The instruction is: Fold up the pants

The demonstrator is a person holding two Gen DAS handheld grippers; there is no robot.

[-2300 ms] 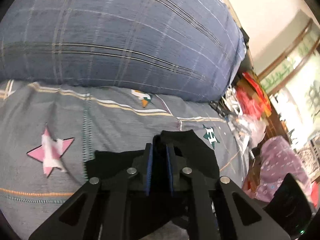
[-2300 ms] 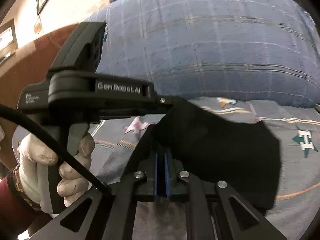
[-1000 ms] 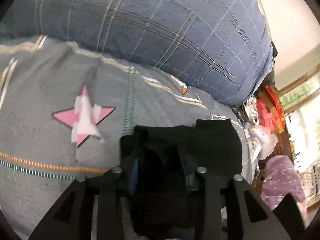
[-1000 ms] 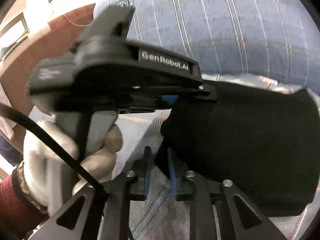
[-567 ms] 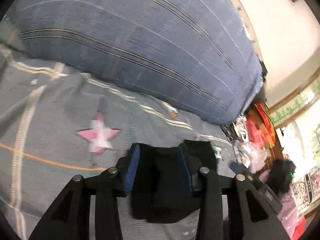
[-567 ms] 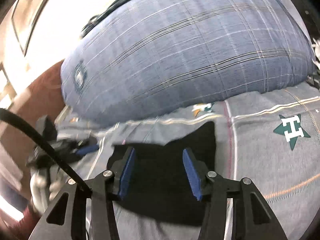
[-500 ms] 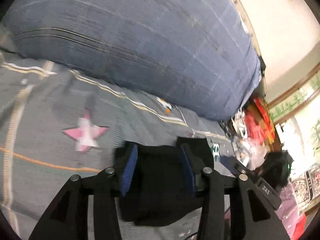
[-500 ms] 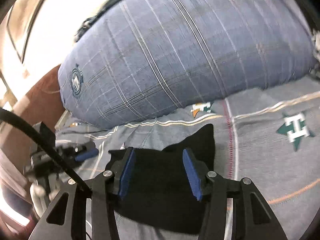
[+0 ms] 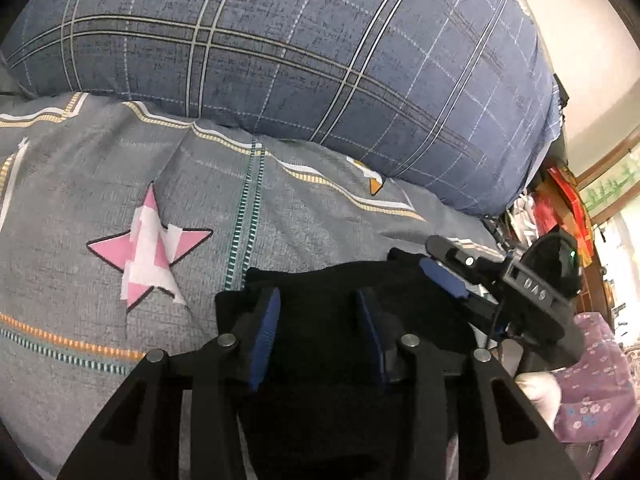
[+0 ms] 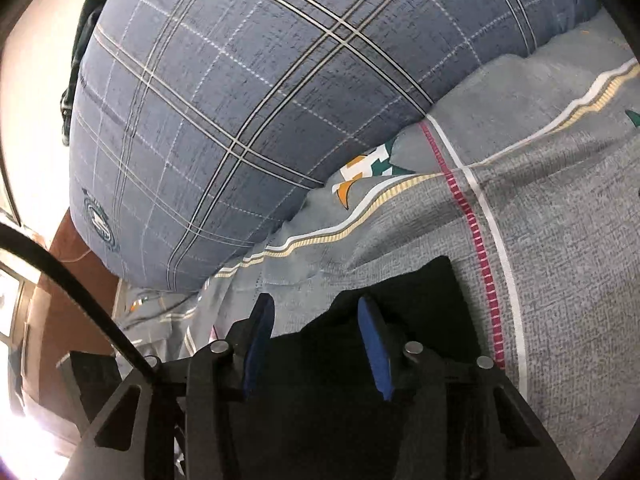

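Here left gripper (image 9: pixel 316 336) jaws spread, closing, over the folded black pants (image 9: pixel 340 304), pads not pressing cloth. Right gripper (image 10: pixel 316 340) same: spread, closing, above pants (image 10: pixel 400 300), nothing pinched. Pants lie flat on grey patterned bedsheet (image 9: pixel 100 168), just beside pink star print (image 9: pixel 148 244), below big blue plaid pillow (image 9: pixel 280 40).

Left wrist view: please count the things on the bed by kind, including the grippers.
Black pants: 1
Blue plaid pillow: 1
Grey bedsheet: 1
Grippers: 2, the left gripper and the right gripper, both closing with jaws apart over the pants
Total: 5
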